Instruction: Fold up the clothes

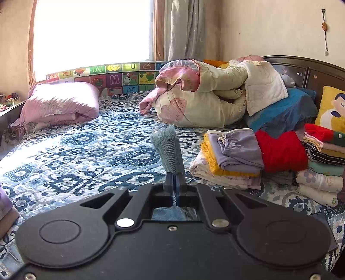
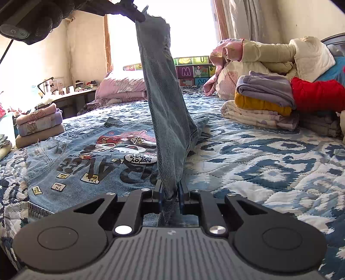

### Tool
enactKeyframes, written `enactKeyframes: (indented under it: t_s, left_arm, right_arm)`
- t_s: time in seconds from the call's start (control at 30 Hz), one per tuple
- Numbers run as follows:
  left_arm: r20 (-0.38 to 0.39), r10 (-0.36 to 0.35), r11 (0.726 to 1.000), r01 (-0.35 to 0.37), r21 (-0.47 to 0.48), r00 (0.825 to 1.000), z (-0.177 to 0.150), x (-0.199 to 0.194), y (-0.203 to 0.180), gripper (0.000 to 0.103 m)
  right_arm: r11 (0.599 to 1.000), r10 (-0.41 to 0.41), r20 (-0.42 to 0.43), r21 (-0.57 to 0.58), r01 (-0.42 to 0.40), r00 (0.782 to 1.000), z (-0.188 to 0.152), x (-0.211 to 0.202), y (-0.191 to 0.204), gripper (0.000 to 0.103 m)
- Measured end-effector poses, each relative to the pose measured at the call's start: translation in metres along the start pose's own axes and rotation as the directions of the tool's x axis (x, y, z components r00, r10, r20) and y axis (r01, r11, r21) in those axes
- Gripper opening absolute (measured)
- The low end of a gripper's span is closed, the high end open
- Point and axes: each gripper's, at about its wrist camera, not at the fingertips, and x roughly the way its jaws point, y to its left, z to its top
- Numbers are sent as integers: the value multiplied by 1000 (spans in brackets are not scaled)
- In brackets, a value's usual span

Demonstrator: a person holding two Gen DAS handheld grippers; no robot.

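A light blue denim jacket (image 2: 90, 155) lies flat on the patterned bedspread (image 2: 258, 155), its printed back facing up. One sleeve (image 2: 168, 107) is pulled up off the bed and stretched nearly upright. My left gripper (image 1: 174, 183) is shut on the sleeve's frayed cuff (image 1: 166, 146); in the right wrist view the left gripper (image 2: 140, 18) shows at the top, held in a dark-gloved hand. My right gripper (image 2: 170, 193) sits low over the jacket, its pads pressed on the lower part of the same sleeve near the shoulder.
Folded clothes (image 1: 232, 155) are stacked on the right of the bed beside a red garment (image 1: 280, 150). A bundled quilt (image 1: 204, 97) lies behind them, and a folded pink quilt (image 1: 60, 103) at the far left. Another folded stack (image 2: 38, 125) sits left of the jacket.
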Motion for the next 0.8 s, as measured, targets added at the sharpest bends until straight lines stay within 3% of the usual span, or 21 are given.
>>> enactKeyframes:
  t_s: [0.2,0.47,0.7,0.8]
  left_arm:
    - [-1,50,995,-50,-82,999,-25,-20,49,1]
    - [-45,121,978,-127,-166,992,-87,-23,110,1]
    - [-89,136,955,-154,-255,987,-141,-9,148,1]
    - [-72,126,946,-141,-291,989,-153,-9,156,1]
  right_arm:
    - [996,7,33,-89,-4,999,3,-5,14,10]
    - [972,25,34,-233,-17,999,2,-5,36,10]
    - [906,13,-8,-422,-15,1000,-5,-1,58,10]
    - [878,5,-26,-478,-17,1000,-8,0,63,10]
